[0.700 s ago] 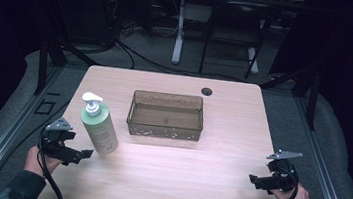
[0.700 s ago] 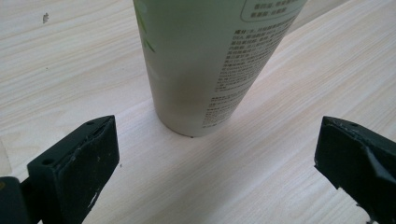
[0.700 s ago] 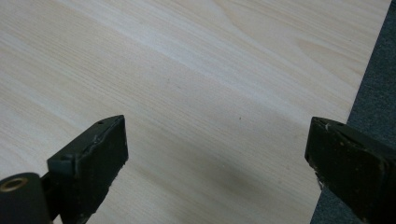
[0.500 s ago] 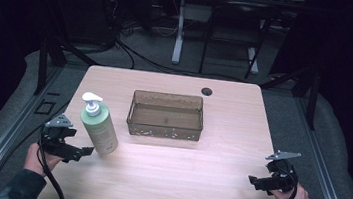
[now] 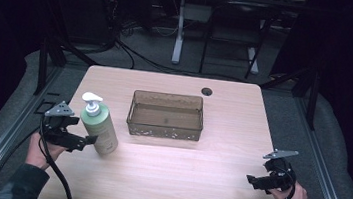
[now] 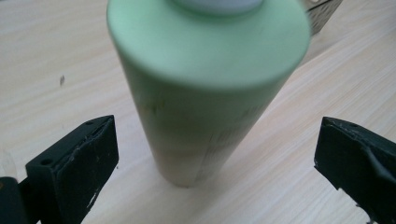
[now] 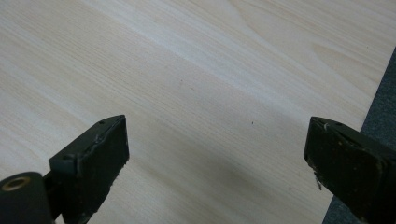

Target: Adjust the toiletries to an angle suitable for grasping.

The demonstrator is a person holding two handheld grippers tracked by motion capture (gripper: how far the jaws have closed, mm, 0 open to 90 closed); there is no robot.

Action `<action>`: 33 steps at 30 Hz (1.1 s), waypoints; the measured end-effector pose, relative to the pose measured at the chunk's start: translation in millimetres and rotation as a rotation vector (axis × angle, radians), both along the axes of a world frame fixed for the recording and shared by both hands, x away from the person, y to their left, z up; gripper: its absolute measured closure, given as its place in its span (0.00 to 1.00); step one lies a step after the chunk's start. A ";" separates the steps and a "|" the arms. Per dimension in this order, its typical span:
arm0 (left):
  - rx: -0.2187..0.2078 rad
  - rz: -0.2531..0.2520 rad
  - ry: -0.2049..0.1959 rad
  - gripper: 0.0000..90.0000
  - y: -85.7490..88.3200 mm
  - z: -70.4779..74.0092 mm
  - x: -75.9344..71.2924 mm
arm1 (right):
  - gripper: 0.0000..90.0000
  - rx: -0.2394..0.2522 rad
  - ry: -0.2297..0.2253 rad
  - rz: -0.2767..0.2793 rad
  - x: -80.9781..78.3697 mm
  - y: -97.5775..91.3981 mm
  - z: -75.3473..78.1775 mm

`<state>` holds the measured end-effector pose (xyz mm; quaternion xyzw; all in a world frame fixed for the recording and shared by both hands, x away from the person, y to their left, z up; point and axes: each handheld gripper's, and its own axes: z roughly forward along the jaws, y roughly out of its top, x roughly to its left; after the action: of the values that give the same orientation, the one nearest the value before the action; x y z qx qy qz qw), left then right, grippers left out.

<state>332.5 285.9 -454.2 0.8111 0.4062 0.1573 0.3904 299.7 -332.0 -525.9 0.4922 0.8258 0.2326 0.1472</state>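
A pale green pump bottle (image 5: 100, 127) with a white pump top stands upright on the left part of the wooden table (image 5: 215, 179). My left gripper (image 5: 88, 141) is right beside it on its left, open, its jaws spread wide. In the left gripper view the bottle (image 6: 205, 88) stands close between and just beyond the two jaws, which do not touch it. My right gripper (image 5: 252, 180) is open near the table's front right corner, over bare wood (image 7: 196, 93).
A clear brownish rectangular bin (image 5: 166, 115) stands empty at the table's middle, right of the bottle. A small dark round hole (image 5: 207, 91) sits near the far edge. The table's right edge (image 7: 373, 107) is close to my right gripper.
My left gripper has moved forward and to the right, up to the bottle. The right gripper has hardly moved.
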 end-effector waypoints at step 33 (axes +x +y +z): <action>0.011 -0.025 -0.048 0.14 -26.2 7.4 7.6 | 0.08 0.011 0.005 0.012 -0.2 -1.4 -0.6</action>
<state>340.2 259.7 -446.7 0.8142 0.3858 0.1739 0.3974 299.5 -333.4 -526.5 0.4885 0.8280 0.2366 0.1411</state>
